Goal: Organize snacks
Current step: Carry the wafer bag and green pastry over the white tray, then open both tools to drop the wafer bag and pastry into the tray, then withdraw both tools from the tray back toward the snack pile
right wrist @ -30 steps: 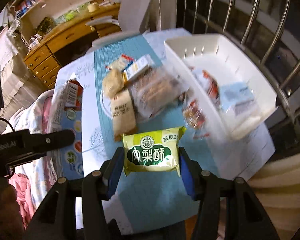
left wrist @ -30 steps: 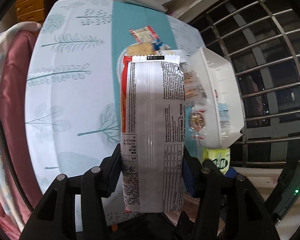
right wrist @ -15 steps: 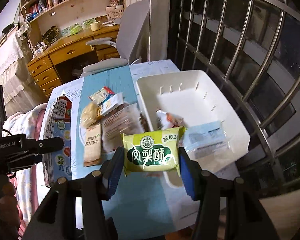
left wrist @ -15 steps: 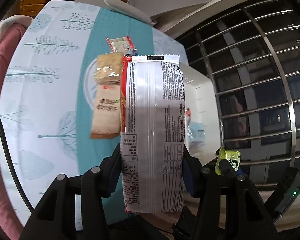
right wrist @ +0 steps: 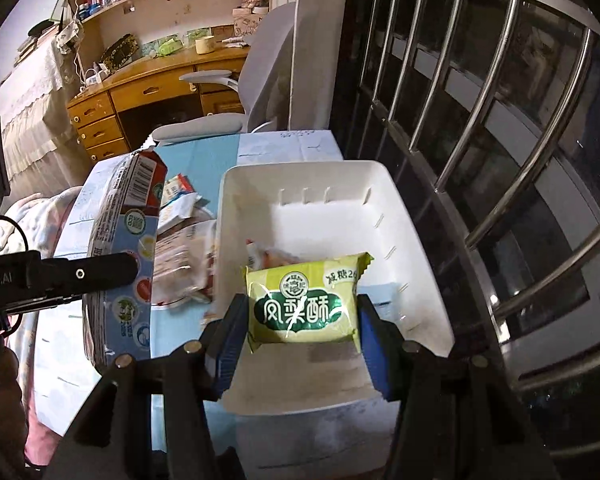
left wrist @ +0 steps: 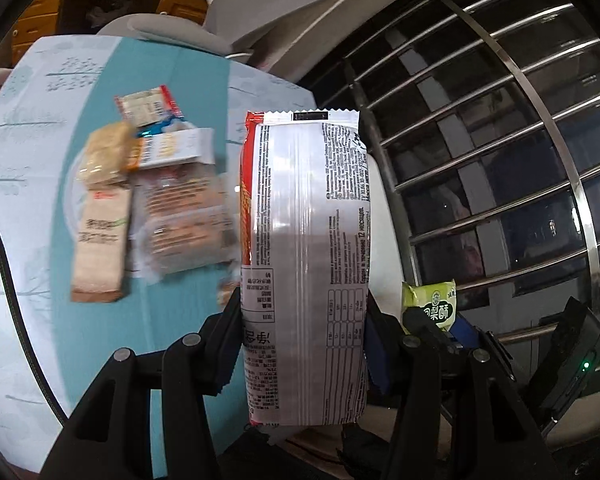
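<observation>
1. Your left claw [left wrist: 302, 344] is clamped on a tall silver-backed snack bag [left wrist: 304, 264]; the bag stands upright between the pads and fills the middle of the left wrist view.
2. Your right claw [right wrist: 300, 320] is gripping a yellow-green pastry packet [right wrist: 302, 300] by its two short sides, label facing the camera, at the centre of the right wrist view.
3. That packet hangs over the near part of the white bin [right wrist: 404, 216], which sits at centre right of the frame beside the metal window bars [right wrist: 500, 160].
4. Inside the bin, a red-and-white wrapper [right wrist: 260, 254] shows just behind the packet.
5. Loose snacks [left wrist: 156, 200] lie in a blurred pile on the teal-striped counter [left wrist: 28, 208], left of centre in the left wrist view.
6. A grey chair [right wrist: 220, 120] stands at the counter's far end.
</observation>
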